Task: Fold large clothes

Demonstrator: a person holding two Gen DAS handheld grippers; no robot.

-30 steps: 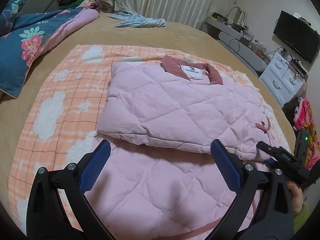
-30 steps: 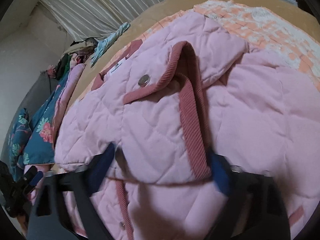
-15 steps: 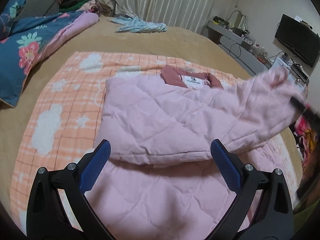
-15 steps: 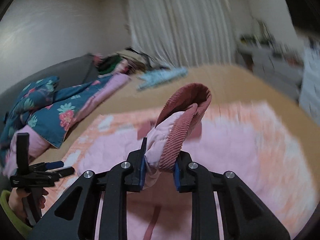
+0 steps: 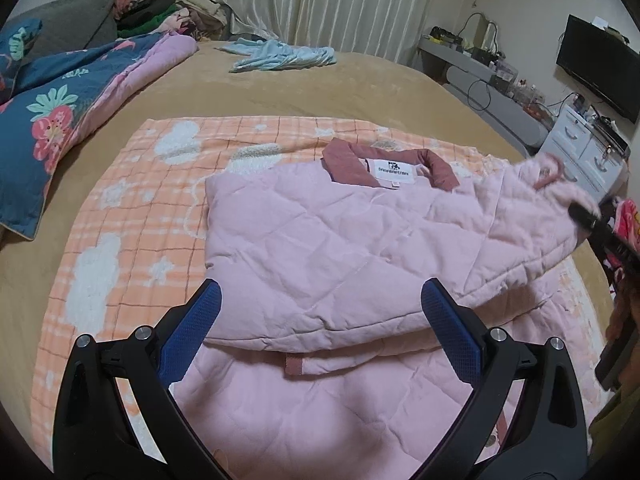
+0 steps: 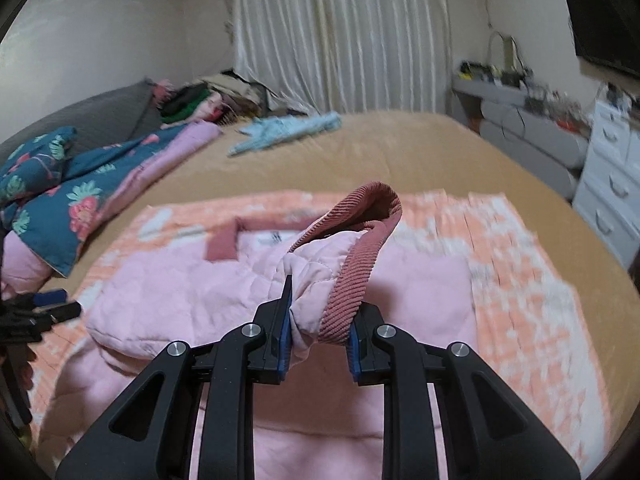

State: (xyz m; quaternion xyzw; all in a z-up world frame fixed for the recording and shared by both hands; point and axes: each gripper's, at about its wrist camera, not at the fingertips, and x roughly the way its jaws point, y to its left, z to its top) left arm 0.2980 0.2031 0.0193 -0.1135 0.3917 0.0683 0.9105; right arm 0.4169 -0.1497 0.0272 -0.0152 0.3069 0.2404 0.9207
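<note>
Jacket (image 5: 320, 248): pink, quilted, laid on a peach checked blanket (image 5: 132, 216) on the bed (image 5: 320, 88), collar toward the curtains.
Sleeve (image 6: 320, 280): its dark pink ribbed cuff (image 6: 360, 264) is seen raised above the body of the jacket.
Right gripper (image 6: 318, 338): jaws clamped on the sleeve just below the cuff.
Left gripper (image 5: 320, 320): jaws held wide apart over the near fold, nothing between them.

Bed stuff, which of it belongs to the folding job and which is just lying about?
Part of the job:
pink quilted jacket
its ribbed cuff, clamped in the right tongs
left tongs, open

Lying about:
orange checked blanket
floral quilt
light blue garment
clothes pile
</note>
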